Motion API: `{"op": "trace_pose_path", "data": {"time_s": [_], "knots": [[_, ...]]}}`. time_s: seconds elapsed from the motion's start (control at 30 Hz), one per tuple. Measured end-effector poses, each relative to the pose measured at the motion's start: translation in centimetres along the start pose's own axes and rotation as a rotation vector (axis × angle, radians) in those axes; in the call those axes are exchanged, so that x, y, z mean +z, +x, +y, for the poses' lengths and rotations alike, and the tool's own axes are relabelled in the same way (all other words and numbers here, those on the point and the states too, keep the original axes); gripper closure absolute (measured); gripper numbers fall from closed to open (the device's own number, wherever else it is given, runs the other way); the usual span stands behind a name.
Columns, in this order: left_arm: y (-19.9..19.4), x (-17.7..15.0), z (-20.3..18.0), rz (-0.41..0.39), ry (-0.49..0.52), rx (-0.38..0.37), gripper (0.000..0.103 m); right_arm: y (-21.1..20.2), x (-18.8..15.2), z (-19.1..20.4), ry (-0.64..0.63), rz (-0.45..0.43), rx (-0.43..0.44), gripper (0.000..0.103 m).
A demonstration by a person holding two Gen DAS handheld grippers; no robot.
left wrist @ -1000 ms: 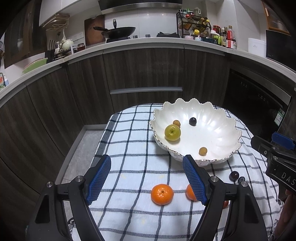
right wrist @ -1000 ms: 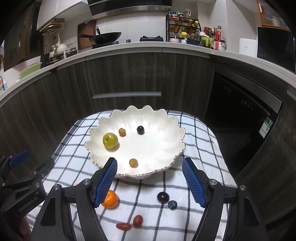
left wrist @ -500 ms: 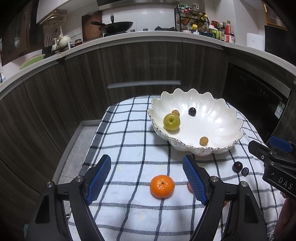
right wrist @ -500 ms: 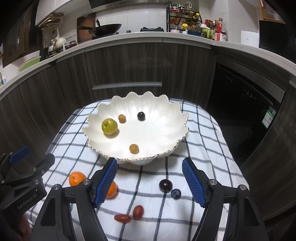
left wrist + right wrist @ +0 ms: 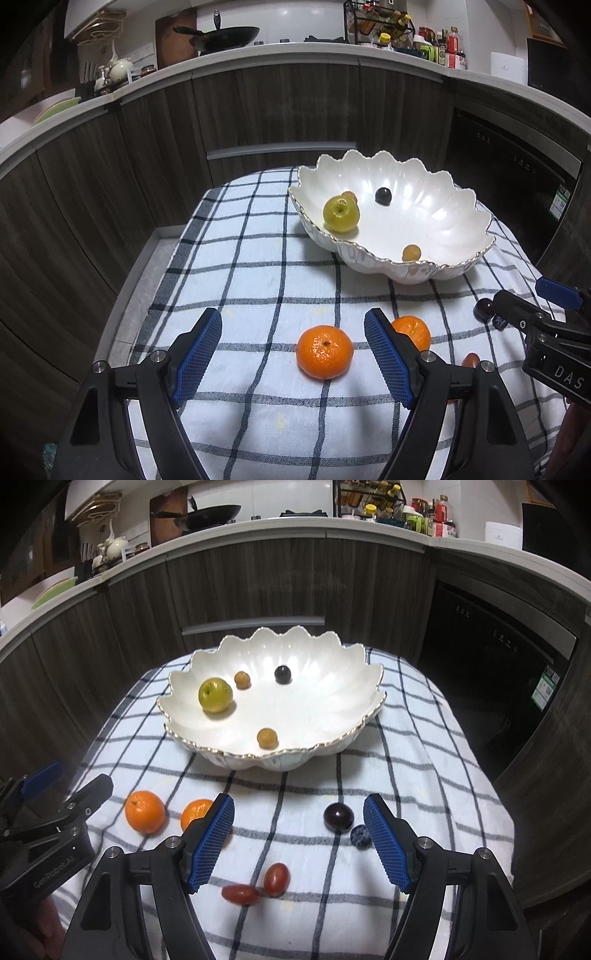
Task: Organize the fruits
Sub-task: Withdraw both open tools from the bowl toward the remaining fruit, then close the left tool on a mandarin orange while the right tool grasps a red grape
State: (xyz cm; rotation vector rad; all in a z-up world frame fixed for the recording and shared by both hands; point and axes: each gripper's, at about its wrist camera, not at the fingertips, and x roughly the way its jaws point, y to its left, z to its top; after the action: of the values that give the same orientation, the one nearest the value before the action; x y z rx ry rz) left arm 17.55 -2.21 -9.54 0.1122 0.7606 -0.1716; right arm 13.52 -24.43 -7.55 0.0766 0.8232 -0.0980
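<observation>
Fruits lie loose on checked cloth (image 5: 424,738): two cherry tomatoes (image 5: 275,878) nearest, dark plum (image 5: 338,816) and mandarin (image 5: 325,351) beyond. Left gripper (image 5: 293,356) jaws apart around mandarin, not touching; right gripper (image 5: 299,840) jaws apart, empty. Farther: white bowl (image 5: 332,686) holding green apple (image 5: 215,695).

A scalloped white ceramic bowl (image 5: 332,686) holds a yellow-green apple (image 5: 215,695), two small tan fruits and one dark grape. Nearer, two round orange mandarins (image 5: 144,811) lie left, two red cherry tomatoes (image 5: 276,878) nearest.
</observation>
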Motion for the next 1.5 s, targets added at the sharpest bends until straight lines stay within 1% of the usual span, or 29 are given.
{"op": "trace_pose_path", "data": {"time_s": [0.2,0.37,0.47,0.83,0.97,1.13,1.2,1.37,1.5], "knots": [[0.7,-0.4,-0.3,0.001,0.019,-0.017,0.024,0.6,-0.8,0.2,0.006,0.025,0.002,0.029],[0.9,-0.7,-0.6,-0.009,0.041,-0.028,0.024,0.8,-1.3,-0.1,0.021,0.018,-0.017,0.03],[1.3,-1.0,-0.8,-0.01,0.056,-0.031,0.024,1.1,-1.5,-0.1,0.026,0.029,-0.013,0.03],[3.0,-1.8,-1.4,0.019,0.077,-0.052,0.03,2.2,-2.7,0.3,0.029,0.076,0.006,0.031],[3.4,-2.1,-1.4,0.024,0.079,-0.052,0.032,2.7,-3.0,0.3,0.037,0.103,0.015,0.042],[3.9,-2.4,-1.5,0.034,0.081,-0.06,0.039,3.2,-3.6,0.5,0.038,0.128,0.023,0.046],[4.1,-2.5,-1.5,0.039,0.08,-0.065,0.041,3.4,-3.7,0.7,0.037,0.134,0.025,0.046],[4.5,-2.6,-1.4,0.047,0.074,-0.067,0.041,3.7,-3.9,0.9,0.033,0.146,0.03,0.052],[5.0,-2.9,-1.5,0.06,0.076,-0.072,0.043,4.2,-4.1,0.9,0.036,0.164,0.039,0.056]]}}
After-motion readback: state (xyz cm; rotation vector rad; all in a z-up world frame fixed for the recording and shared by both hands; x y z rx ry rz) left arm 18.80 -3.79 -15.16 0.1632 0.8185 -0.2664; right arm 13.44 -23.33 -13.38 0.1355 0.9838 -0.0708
